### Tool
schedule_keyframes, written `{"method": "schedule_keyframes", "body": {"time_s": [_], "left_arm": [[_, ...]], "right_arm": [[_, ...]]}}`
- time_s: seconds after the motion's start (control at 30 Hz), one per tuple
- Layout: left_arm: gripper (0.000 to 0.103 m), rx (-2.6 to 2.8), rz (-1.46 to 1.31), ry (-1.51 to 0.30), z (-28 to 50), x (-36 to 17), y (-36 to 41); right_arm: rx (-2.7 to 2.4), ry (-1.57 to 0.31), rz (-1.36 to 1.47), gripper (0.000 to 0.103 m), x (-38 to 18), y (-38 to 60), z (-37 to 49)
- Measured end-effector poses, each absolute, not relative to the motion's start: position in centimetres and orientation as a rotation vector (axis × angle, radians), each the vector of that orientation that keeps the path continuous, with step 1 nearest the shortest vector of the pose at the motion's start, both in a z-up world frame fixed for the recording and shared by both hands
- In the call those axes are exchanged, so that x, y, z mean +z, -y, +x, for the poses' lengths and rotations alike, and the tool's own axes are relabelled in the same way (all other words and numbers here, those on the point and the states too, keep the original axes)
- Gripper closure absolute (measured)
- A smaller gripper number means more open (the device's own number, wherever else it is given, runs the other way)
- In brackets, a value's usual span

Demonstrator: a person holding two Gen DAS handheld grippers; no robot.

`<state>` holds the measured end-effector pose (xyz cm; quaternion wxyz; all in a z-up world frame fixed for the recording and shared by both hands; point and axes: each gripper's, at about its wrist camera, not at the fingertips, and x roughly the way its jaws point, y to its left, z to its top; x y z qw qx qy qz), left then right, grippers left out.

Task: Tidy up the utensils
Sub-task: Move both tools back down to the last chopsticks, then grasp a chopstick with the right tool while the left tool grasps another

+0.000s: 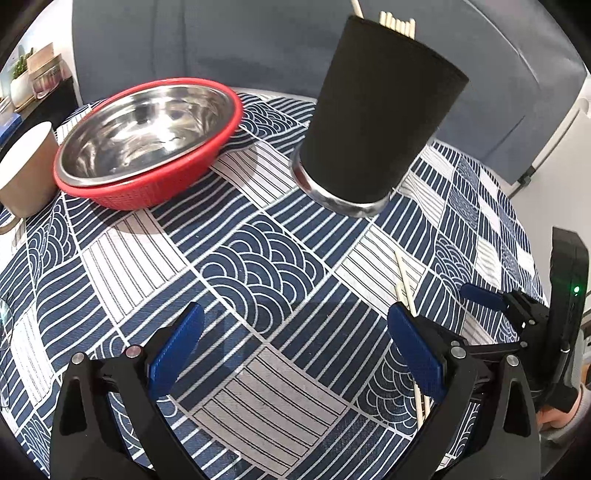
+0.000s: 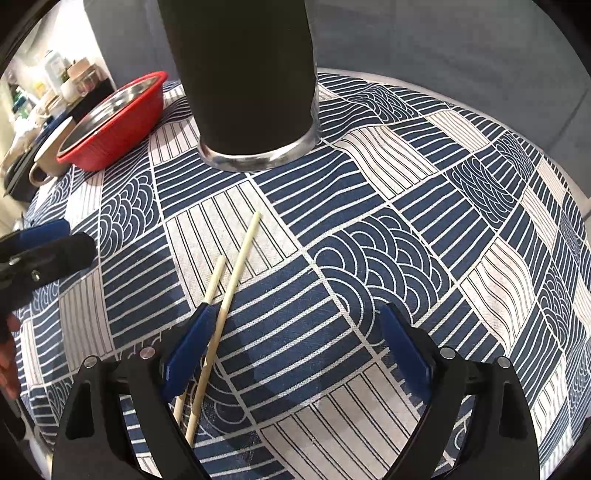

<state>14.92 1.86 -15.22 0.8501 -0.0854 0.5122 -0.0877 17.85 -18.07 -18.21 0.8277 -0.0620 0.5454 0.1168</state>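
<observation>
Two pale wooden chopsticks (image 2: 236, 266) lie side by side on the patterned tablecloth. My right gripper (image 2: 299, 332) hangs open over them. The longer stick runs just inside its left finger and the shorter one passes under that finger; nothing presses on them. In the left wrist view the same chopsticks (image 1: 404, 280) disappear behind the right finger of my open, empty left gripper (image 1: 295, 332). Behind them stands a tall black utensil cup (image 1: 376, 122) with a steel base, also seen as the cup (image 2: 247, 81). Several chopsticks (image 1: 399, 22) stick out of its top.
A red colander holding a steel bowl (image 1: 147, 136) sits at the back left, with a brown paper cup (image 1: 26, 170) beside it. A blue finger of the right gripper (image 1: 480, 295) shows at the right. The left gripper's finger (image 2: 40, 232) and a hand show at the left edge.
</observation>
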Motion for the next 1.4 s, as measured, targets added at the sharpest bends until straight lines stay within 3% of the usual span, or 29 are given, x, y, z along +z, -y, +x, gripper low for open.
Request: {"method": "schedule_keyframes", "body": {"time_s": [0.13,0.33,0.67,1.03,1.13,1.17,1.3,1.4], "left_arm": [[0.006,-0.198,-0.170,-1.094,14.8,-15.6,-1.2],[0.006,-0.209,-0.189,-1.132,15.0,-16.3,-0.5],[0.006,-0.289,-0.115,-1.182,15.2,-17.1,3.4],[0.007,-0.244,0.152,-1.192,14.9,-18.2,8.1],[0.015,-0.260,0.154,-1.161,14.6,-17.9,7.7],[0.022,-0.261,0.152,-1.156,14.5,-17.8,7.4],[0.061,-0.276,0.156,-1.128,13.6,-17.1,5.7],[0.084,-0.279,0.145,-1.122,12.8,-17.0,4.5]], "right_arm": [[0.266,-1.165,-0.128,0.021,-18.2,18.4,17.8],[0.294,-1.152,-0.136,0.039,-17.8,19.1,17.6],[0.304,-1.147,-0.062,0.082,-17.2,22.2,17.3],[0.290,-1.144,-0.037,0.089,-17.1,23.6,17.2],[0.296,-1.149,-0.036,0.089,-17.1,23.8,17.3],[0.298,-1.149,-0.036,0.089,-17.1,23.8,17.3],[0.310,-1.156,-0.027,0.093,-17.1,23.9,17.4],[0.320,-1.160,-0.045,0.098,-17.1,23.8,17.3]]}}
